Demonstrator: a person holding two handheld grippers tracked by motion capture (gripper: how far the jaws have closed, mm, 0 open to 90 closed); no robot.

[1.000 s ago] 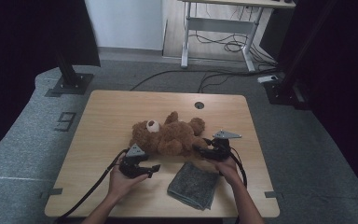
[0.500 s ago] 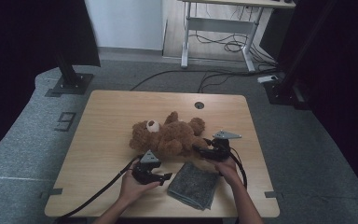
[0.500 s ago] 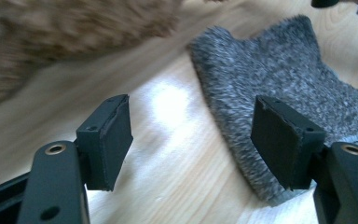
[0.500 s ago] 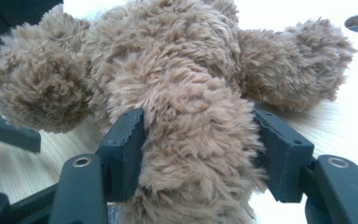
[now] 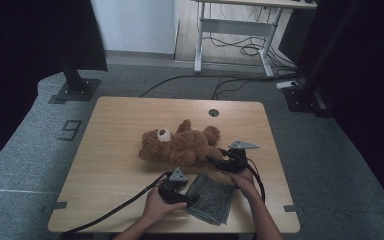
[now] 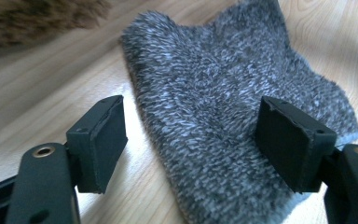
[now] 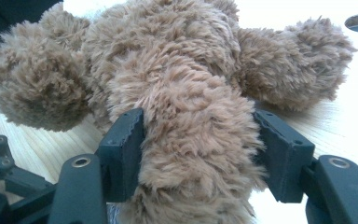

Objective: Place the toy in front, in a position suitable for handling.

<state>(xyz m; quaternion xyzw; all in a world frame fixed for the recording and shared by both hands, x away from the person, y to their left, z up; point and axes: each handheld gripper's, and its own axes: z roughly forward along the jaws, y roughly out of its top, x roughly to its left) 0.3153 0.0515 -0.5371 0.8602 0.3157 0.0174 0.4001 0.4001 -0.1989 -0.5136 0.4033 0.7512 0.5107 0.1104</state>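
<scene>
High view: we see teddy bear lying mid-tabletop, bare wood left and behind; grey cloth near front edge, just beside left claw.

Left claw view: our jaws, just opening, stand wide apart over fuzzy cloth, not pressing it.

Right claw view: right claw grips shaggy brown bear by a limb.

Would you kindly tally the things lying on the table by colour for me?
Brown: 1, the teddy bear
Grey: 1, the fluffy cloth
Total: 2
</scene>
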